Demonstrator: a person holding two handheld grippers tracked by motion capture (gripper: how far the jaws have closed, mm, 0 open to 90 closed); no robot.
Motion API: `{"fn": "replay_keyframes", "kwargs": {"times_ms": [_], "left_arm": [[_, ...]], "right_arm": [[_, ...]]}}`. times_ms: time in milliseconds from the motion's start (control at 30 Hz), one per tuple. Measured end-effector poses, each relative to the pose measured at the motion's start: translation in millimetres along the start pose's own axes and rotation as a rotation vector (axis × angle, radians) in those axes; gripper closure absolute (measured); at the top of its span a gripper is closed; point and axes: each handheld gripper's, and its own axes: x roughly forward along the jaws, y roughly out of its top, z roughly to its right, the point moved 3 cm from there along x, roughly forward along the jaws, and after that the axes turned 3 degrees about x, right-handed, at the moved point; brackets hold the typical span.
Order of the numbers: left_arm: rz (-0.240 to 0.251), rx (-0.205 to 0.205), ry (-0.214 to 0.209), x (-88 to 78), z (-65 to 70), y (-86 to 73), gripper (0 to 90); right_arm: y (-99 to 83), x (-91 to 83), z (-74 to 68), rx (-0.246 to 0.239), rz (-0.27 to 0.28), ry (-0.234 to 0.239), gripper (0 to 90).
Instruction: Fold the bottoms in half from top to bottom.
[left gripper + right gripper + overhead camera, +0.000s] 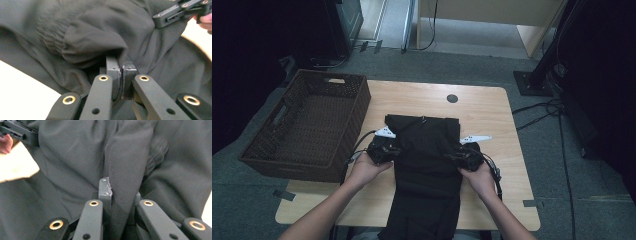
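While I stand at the near edge of the tabletop (492, 107), a black garment (427, 165) lies along its middle and hangs over the edge toward me. My left gripper (388, 148) is clamped on the garment's left side: in the left gripper view the jaws are pressed together with a fold of black cloth (95, 47) pinched between them, a ribbed, gathered patch just beyond. My right gripper (460, 154) is clenched on the garment's right side, and in the right gripper view a ridge of the same cloth (125, 177) runs down between its jaws. Each gripper sits level with the other, the garment stretched between them. A dark woven basket (307, 125) stands left of the garment, overhanging the tabletop's left edge. Beyond the garment a small round dark disc (452, 98) is set into the wood. I can read no label, brand or writing on the garment or basket.
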Motion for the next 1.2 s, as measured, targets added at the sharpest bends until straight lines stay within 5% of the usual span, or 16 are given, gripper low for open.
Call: {"fn": "replay_keyframes", "kwargs": {"times_ms": [400, 600, 933, 1100, 1200], "left_arm": [[-0.045, -0.038, 0.012, 33.3, -18.4, -5.8, 88.3], [-0.026, -0.069, 0.074, 45.3, -47.1, 17.6, 88.2], [-0.015, -0.135, 0.219, 59.7, -99.3, 55.3, 87.0], [-0.006, -0.134, 0.250, 59.8, -103.0, 63.1, 87.8], [0.079, -0.153, 0.218, 40.3, -98.1, 71.7, 88.2]], "right_arm": [[-5.2, 18.0, 14.1, -0.024, 0.000, -0.029, 80.1], [18.8, 33.0, 32.1, -0.001, 0.029, -0.049, 79.5], [76.5, 73.6, 58.3, 0.041, 0.077, -0.152, 77.7], [86.9, 79.7, 60.1, 0.085, 0.085, -0.179, 79.7], [96.4, 68.3, 58.2, 0.116, 0.108, -0.154, 80.3]]}}
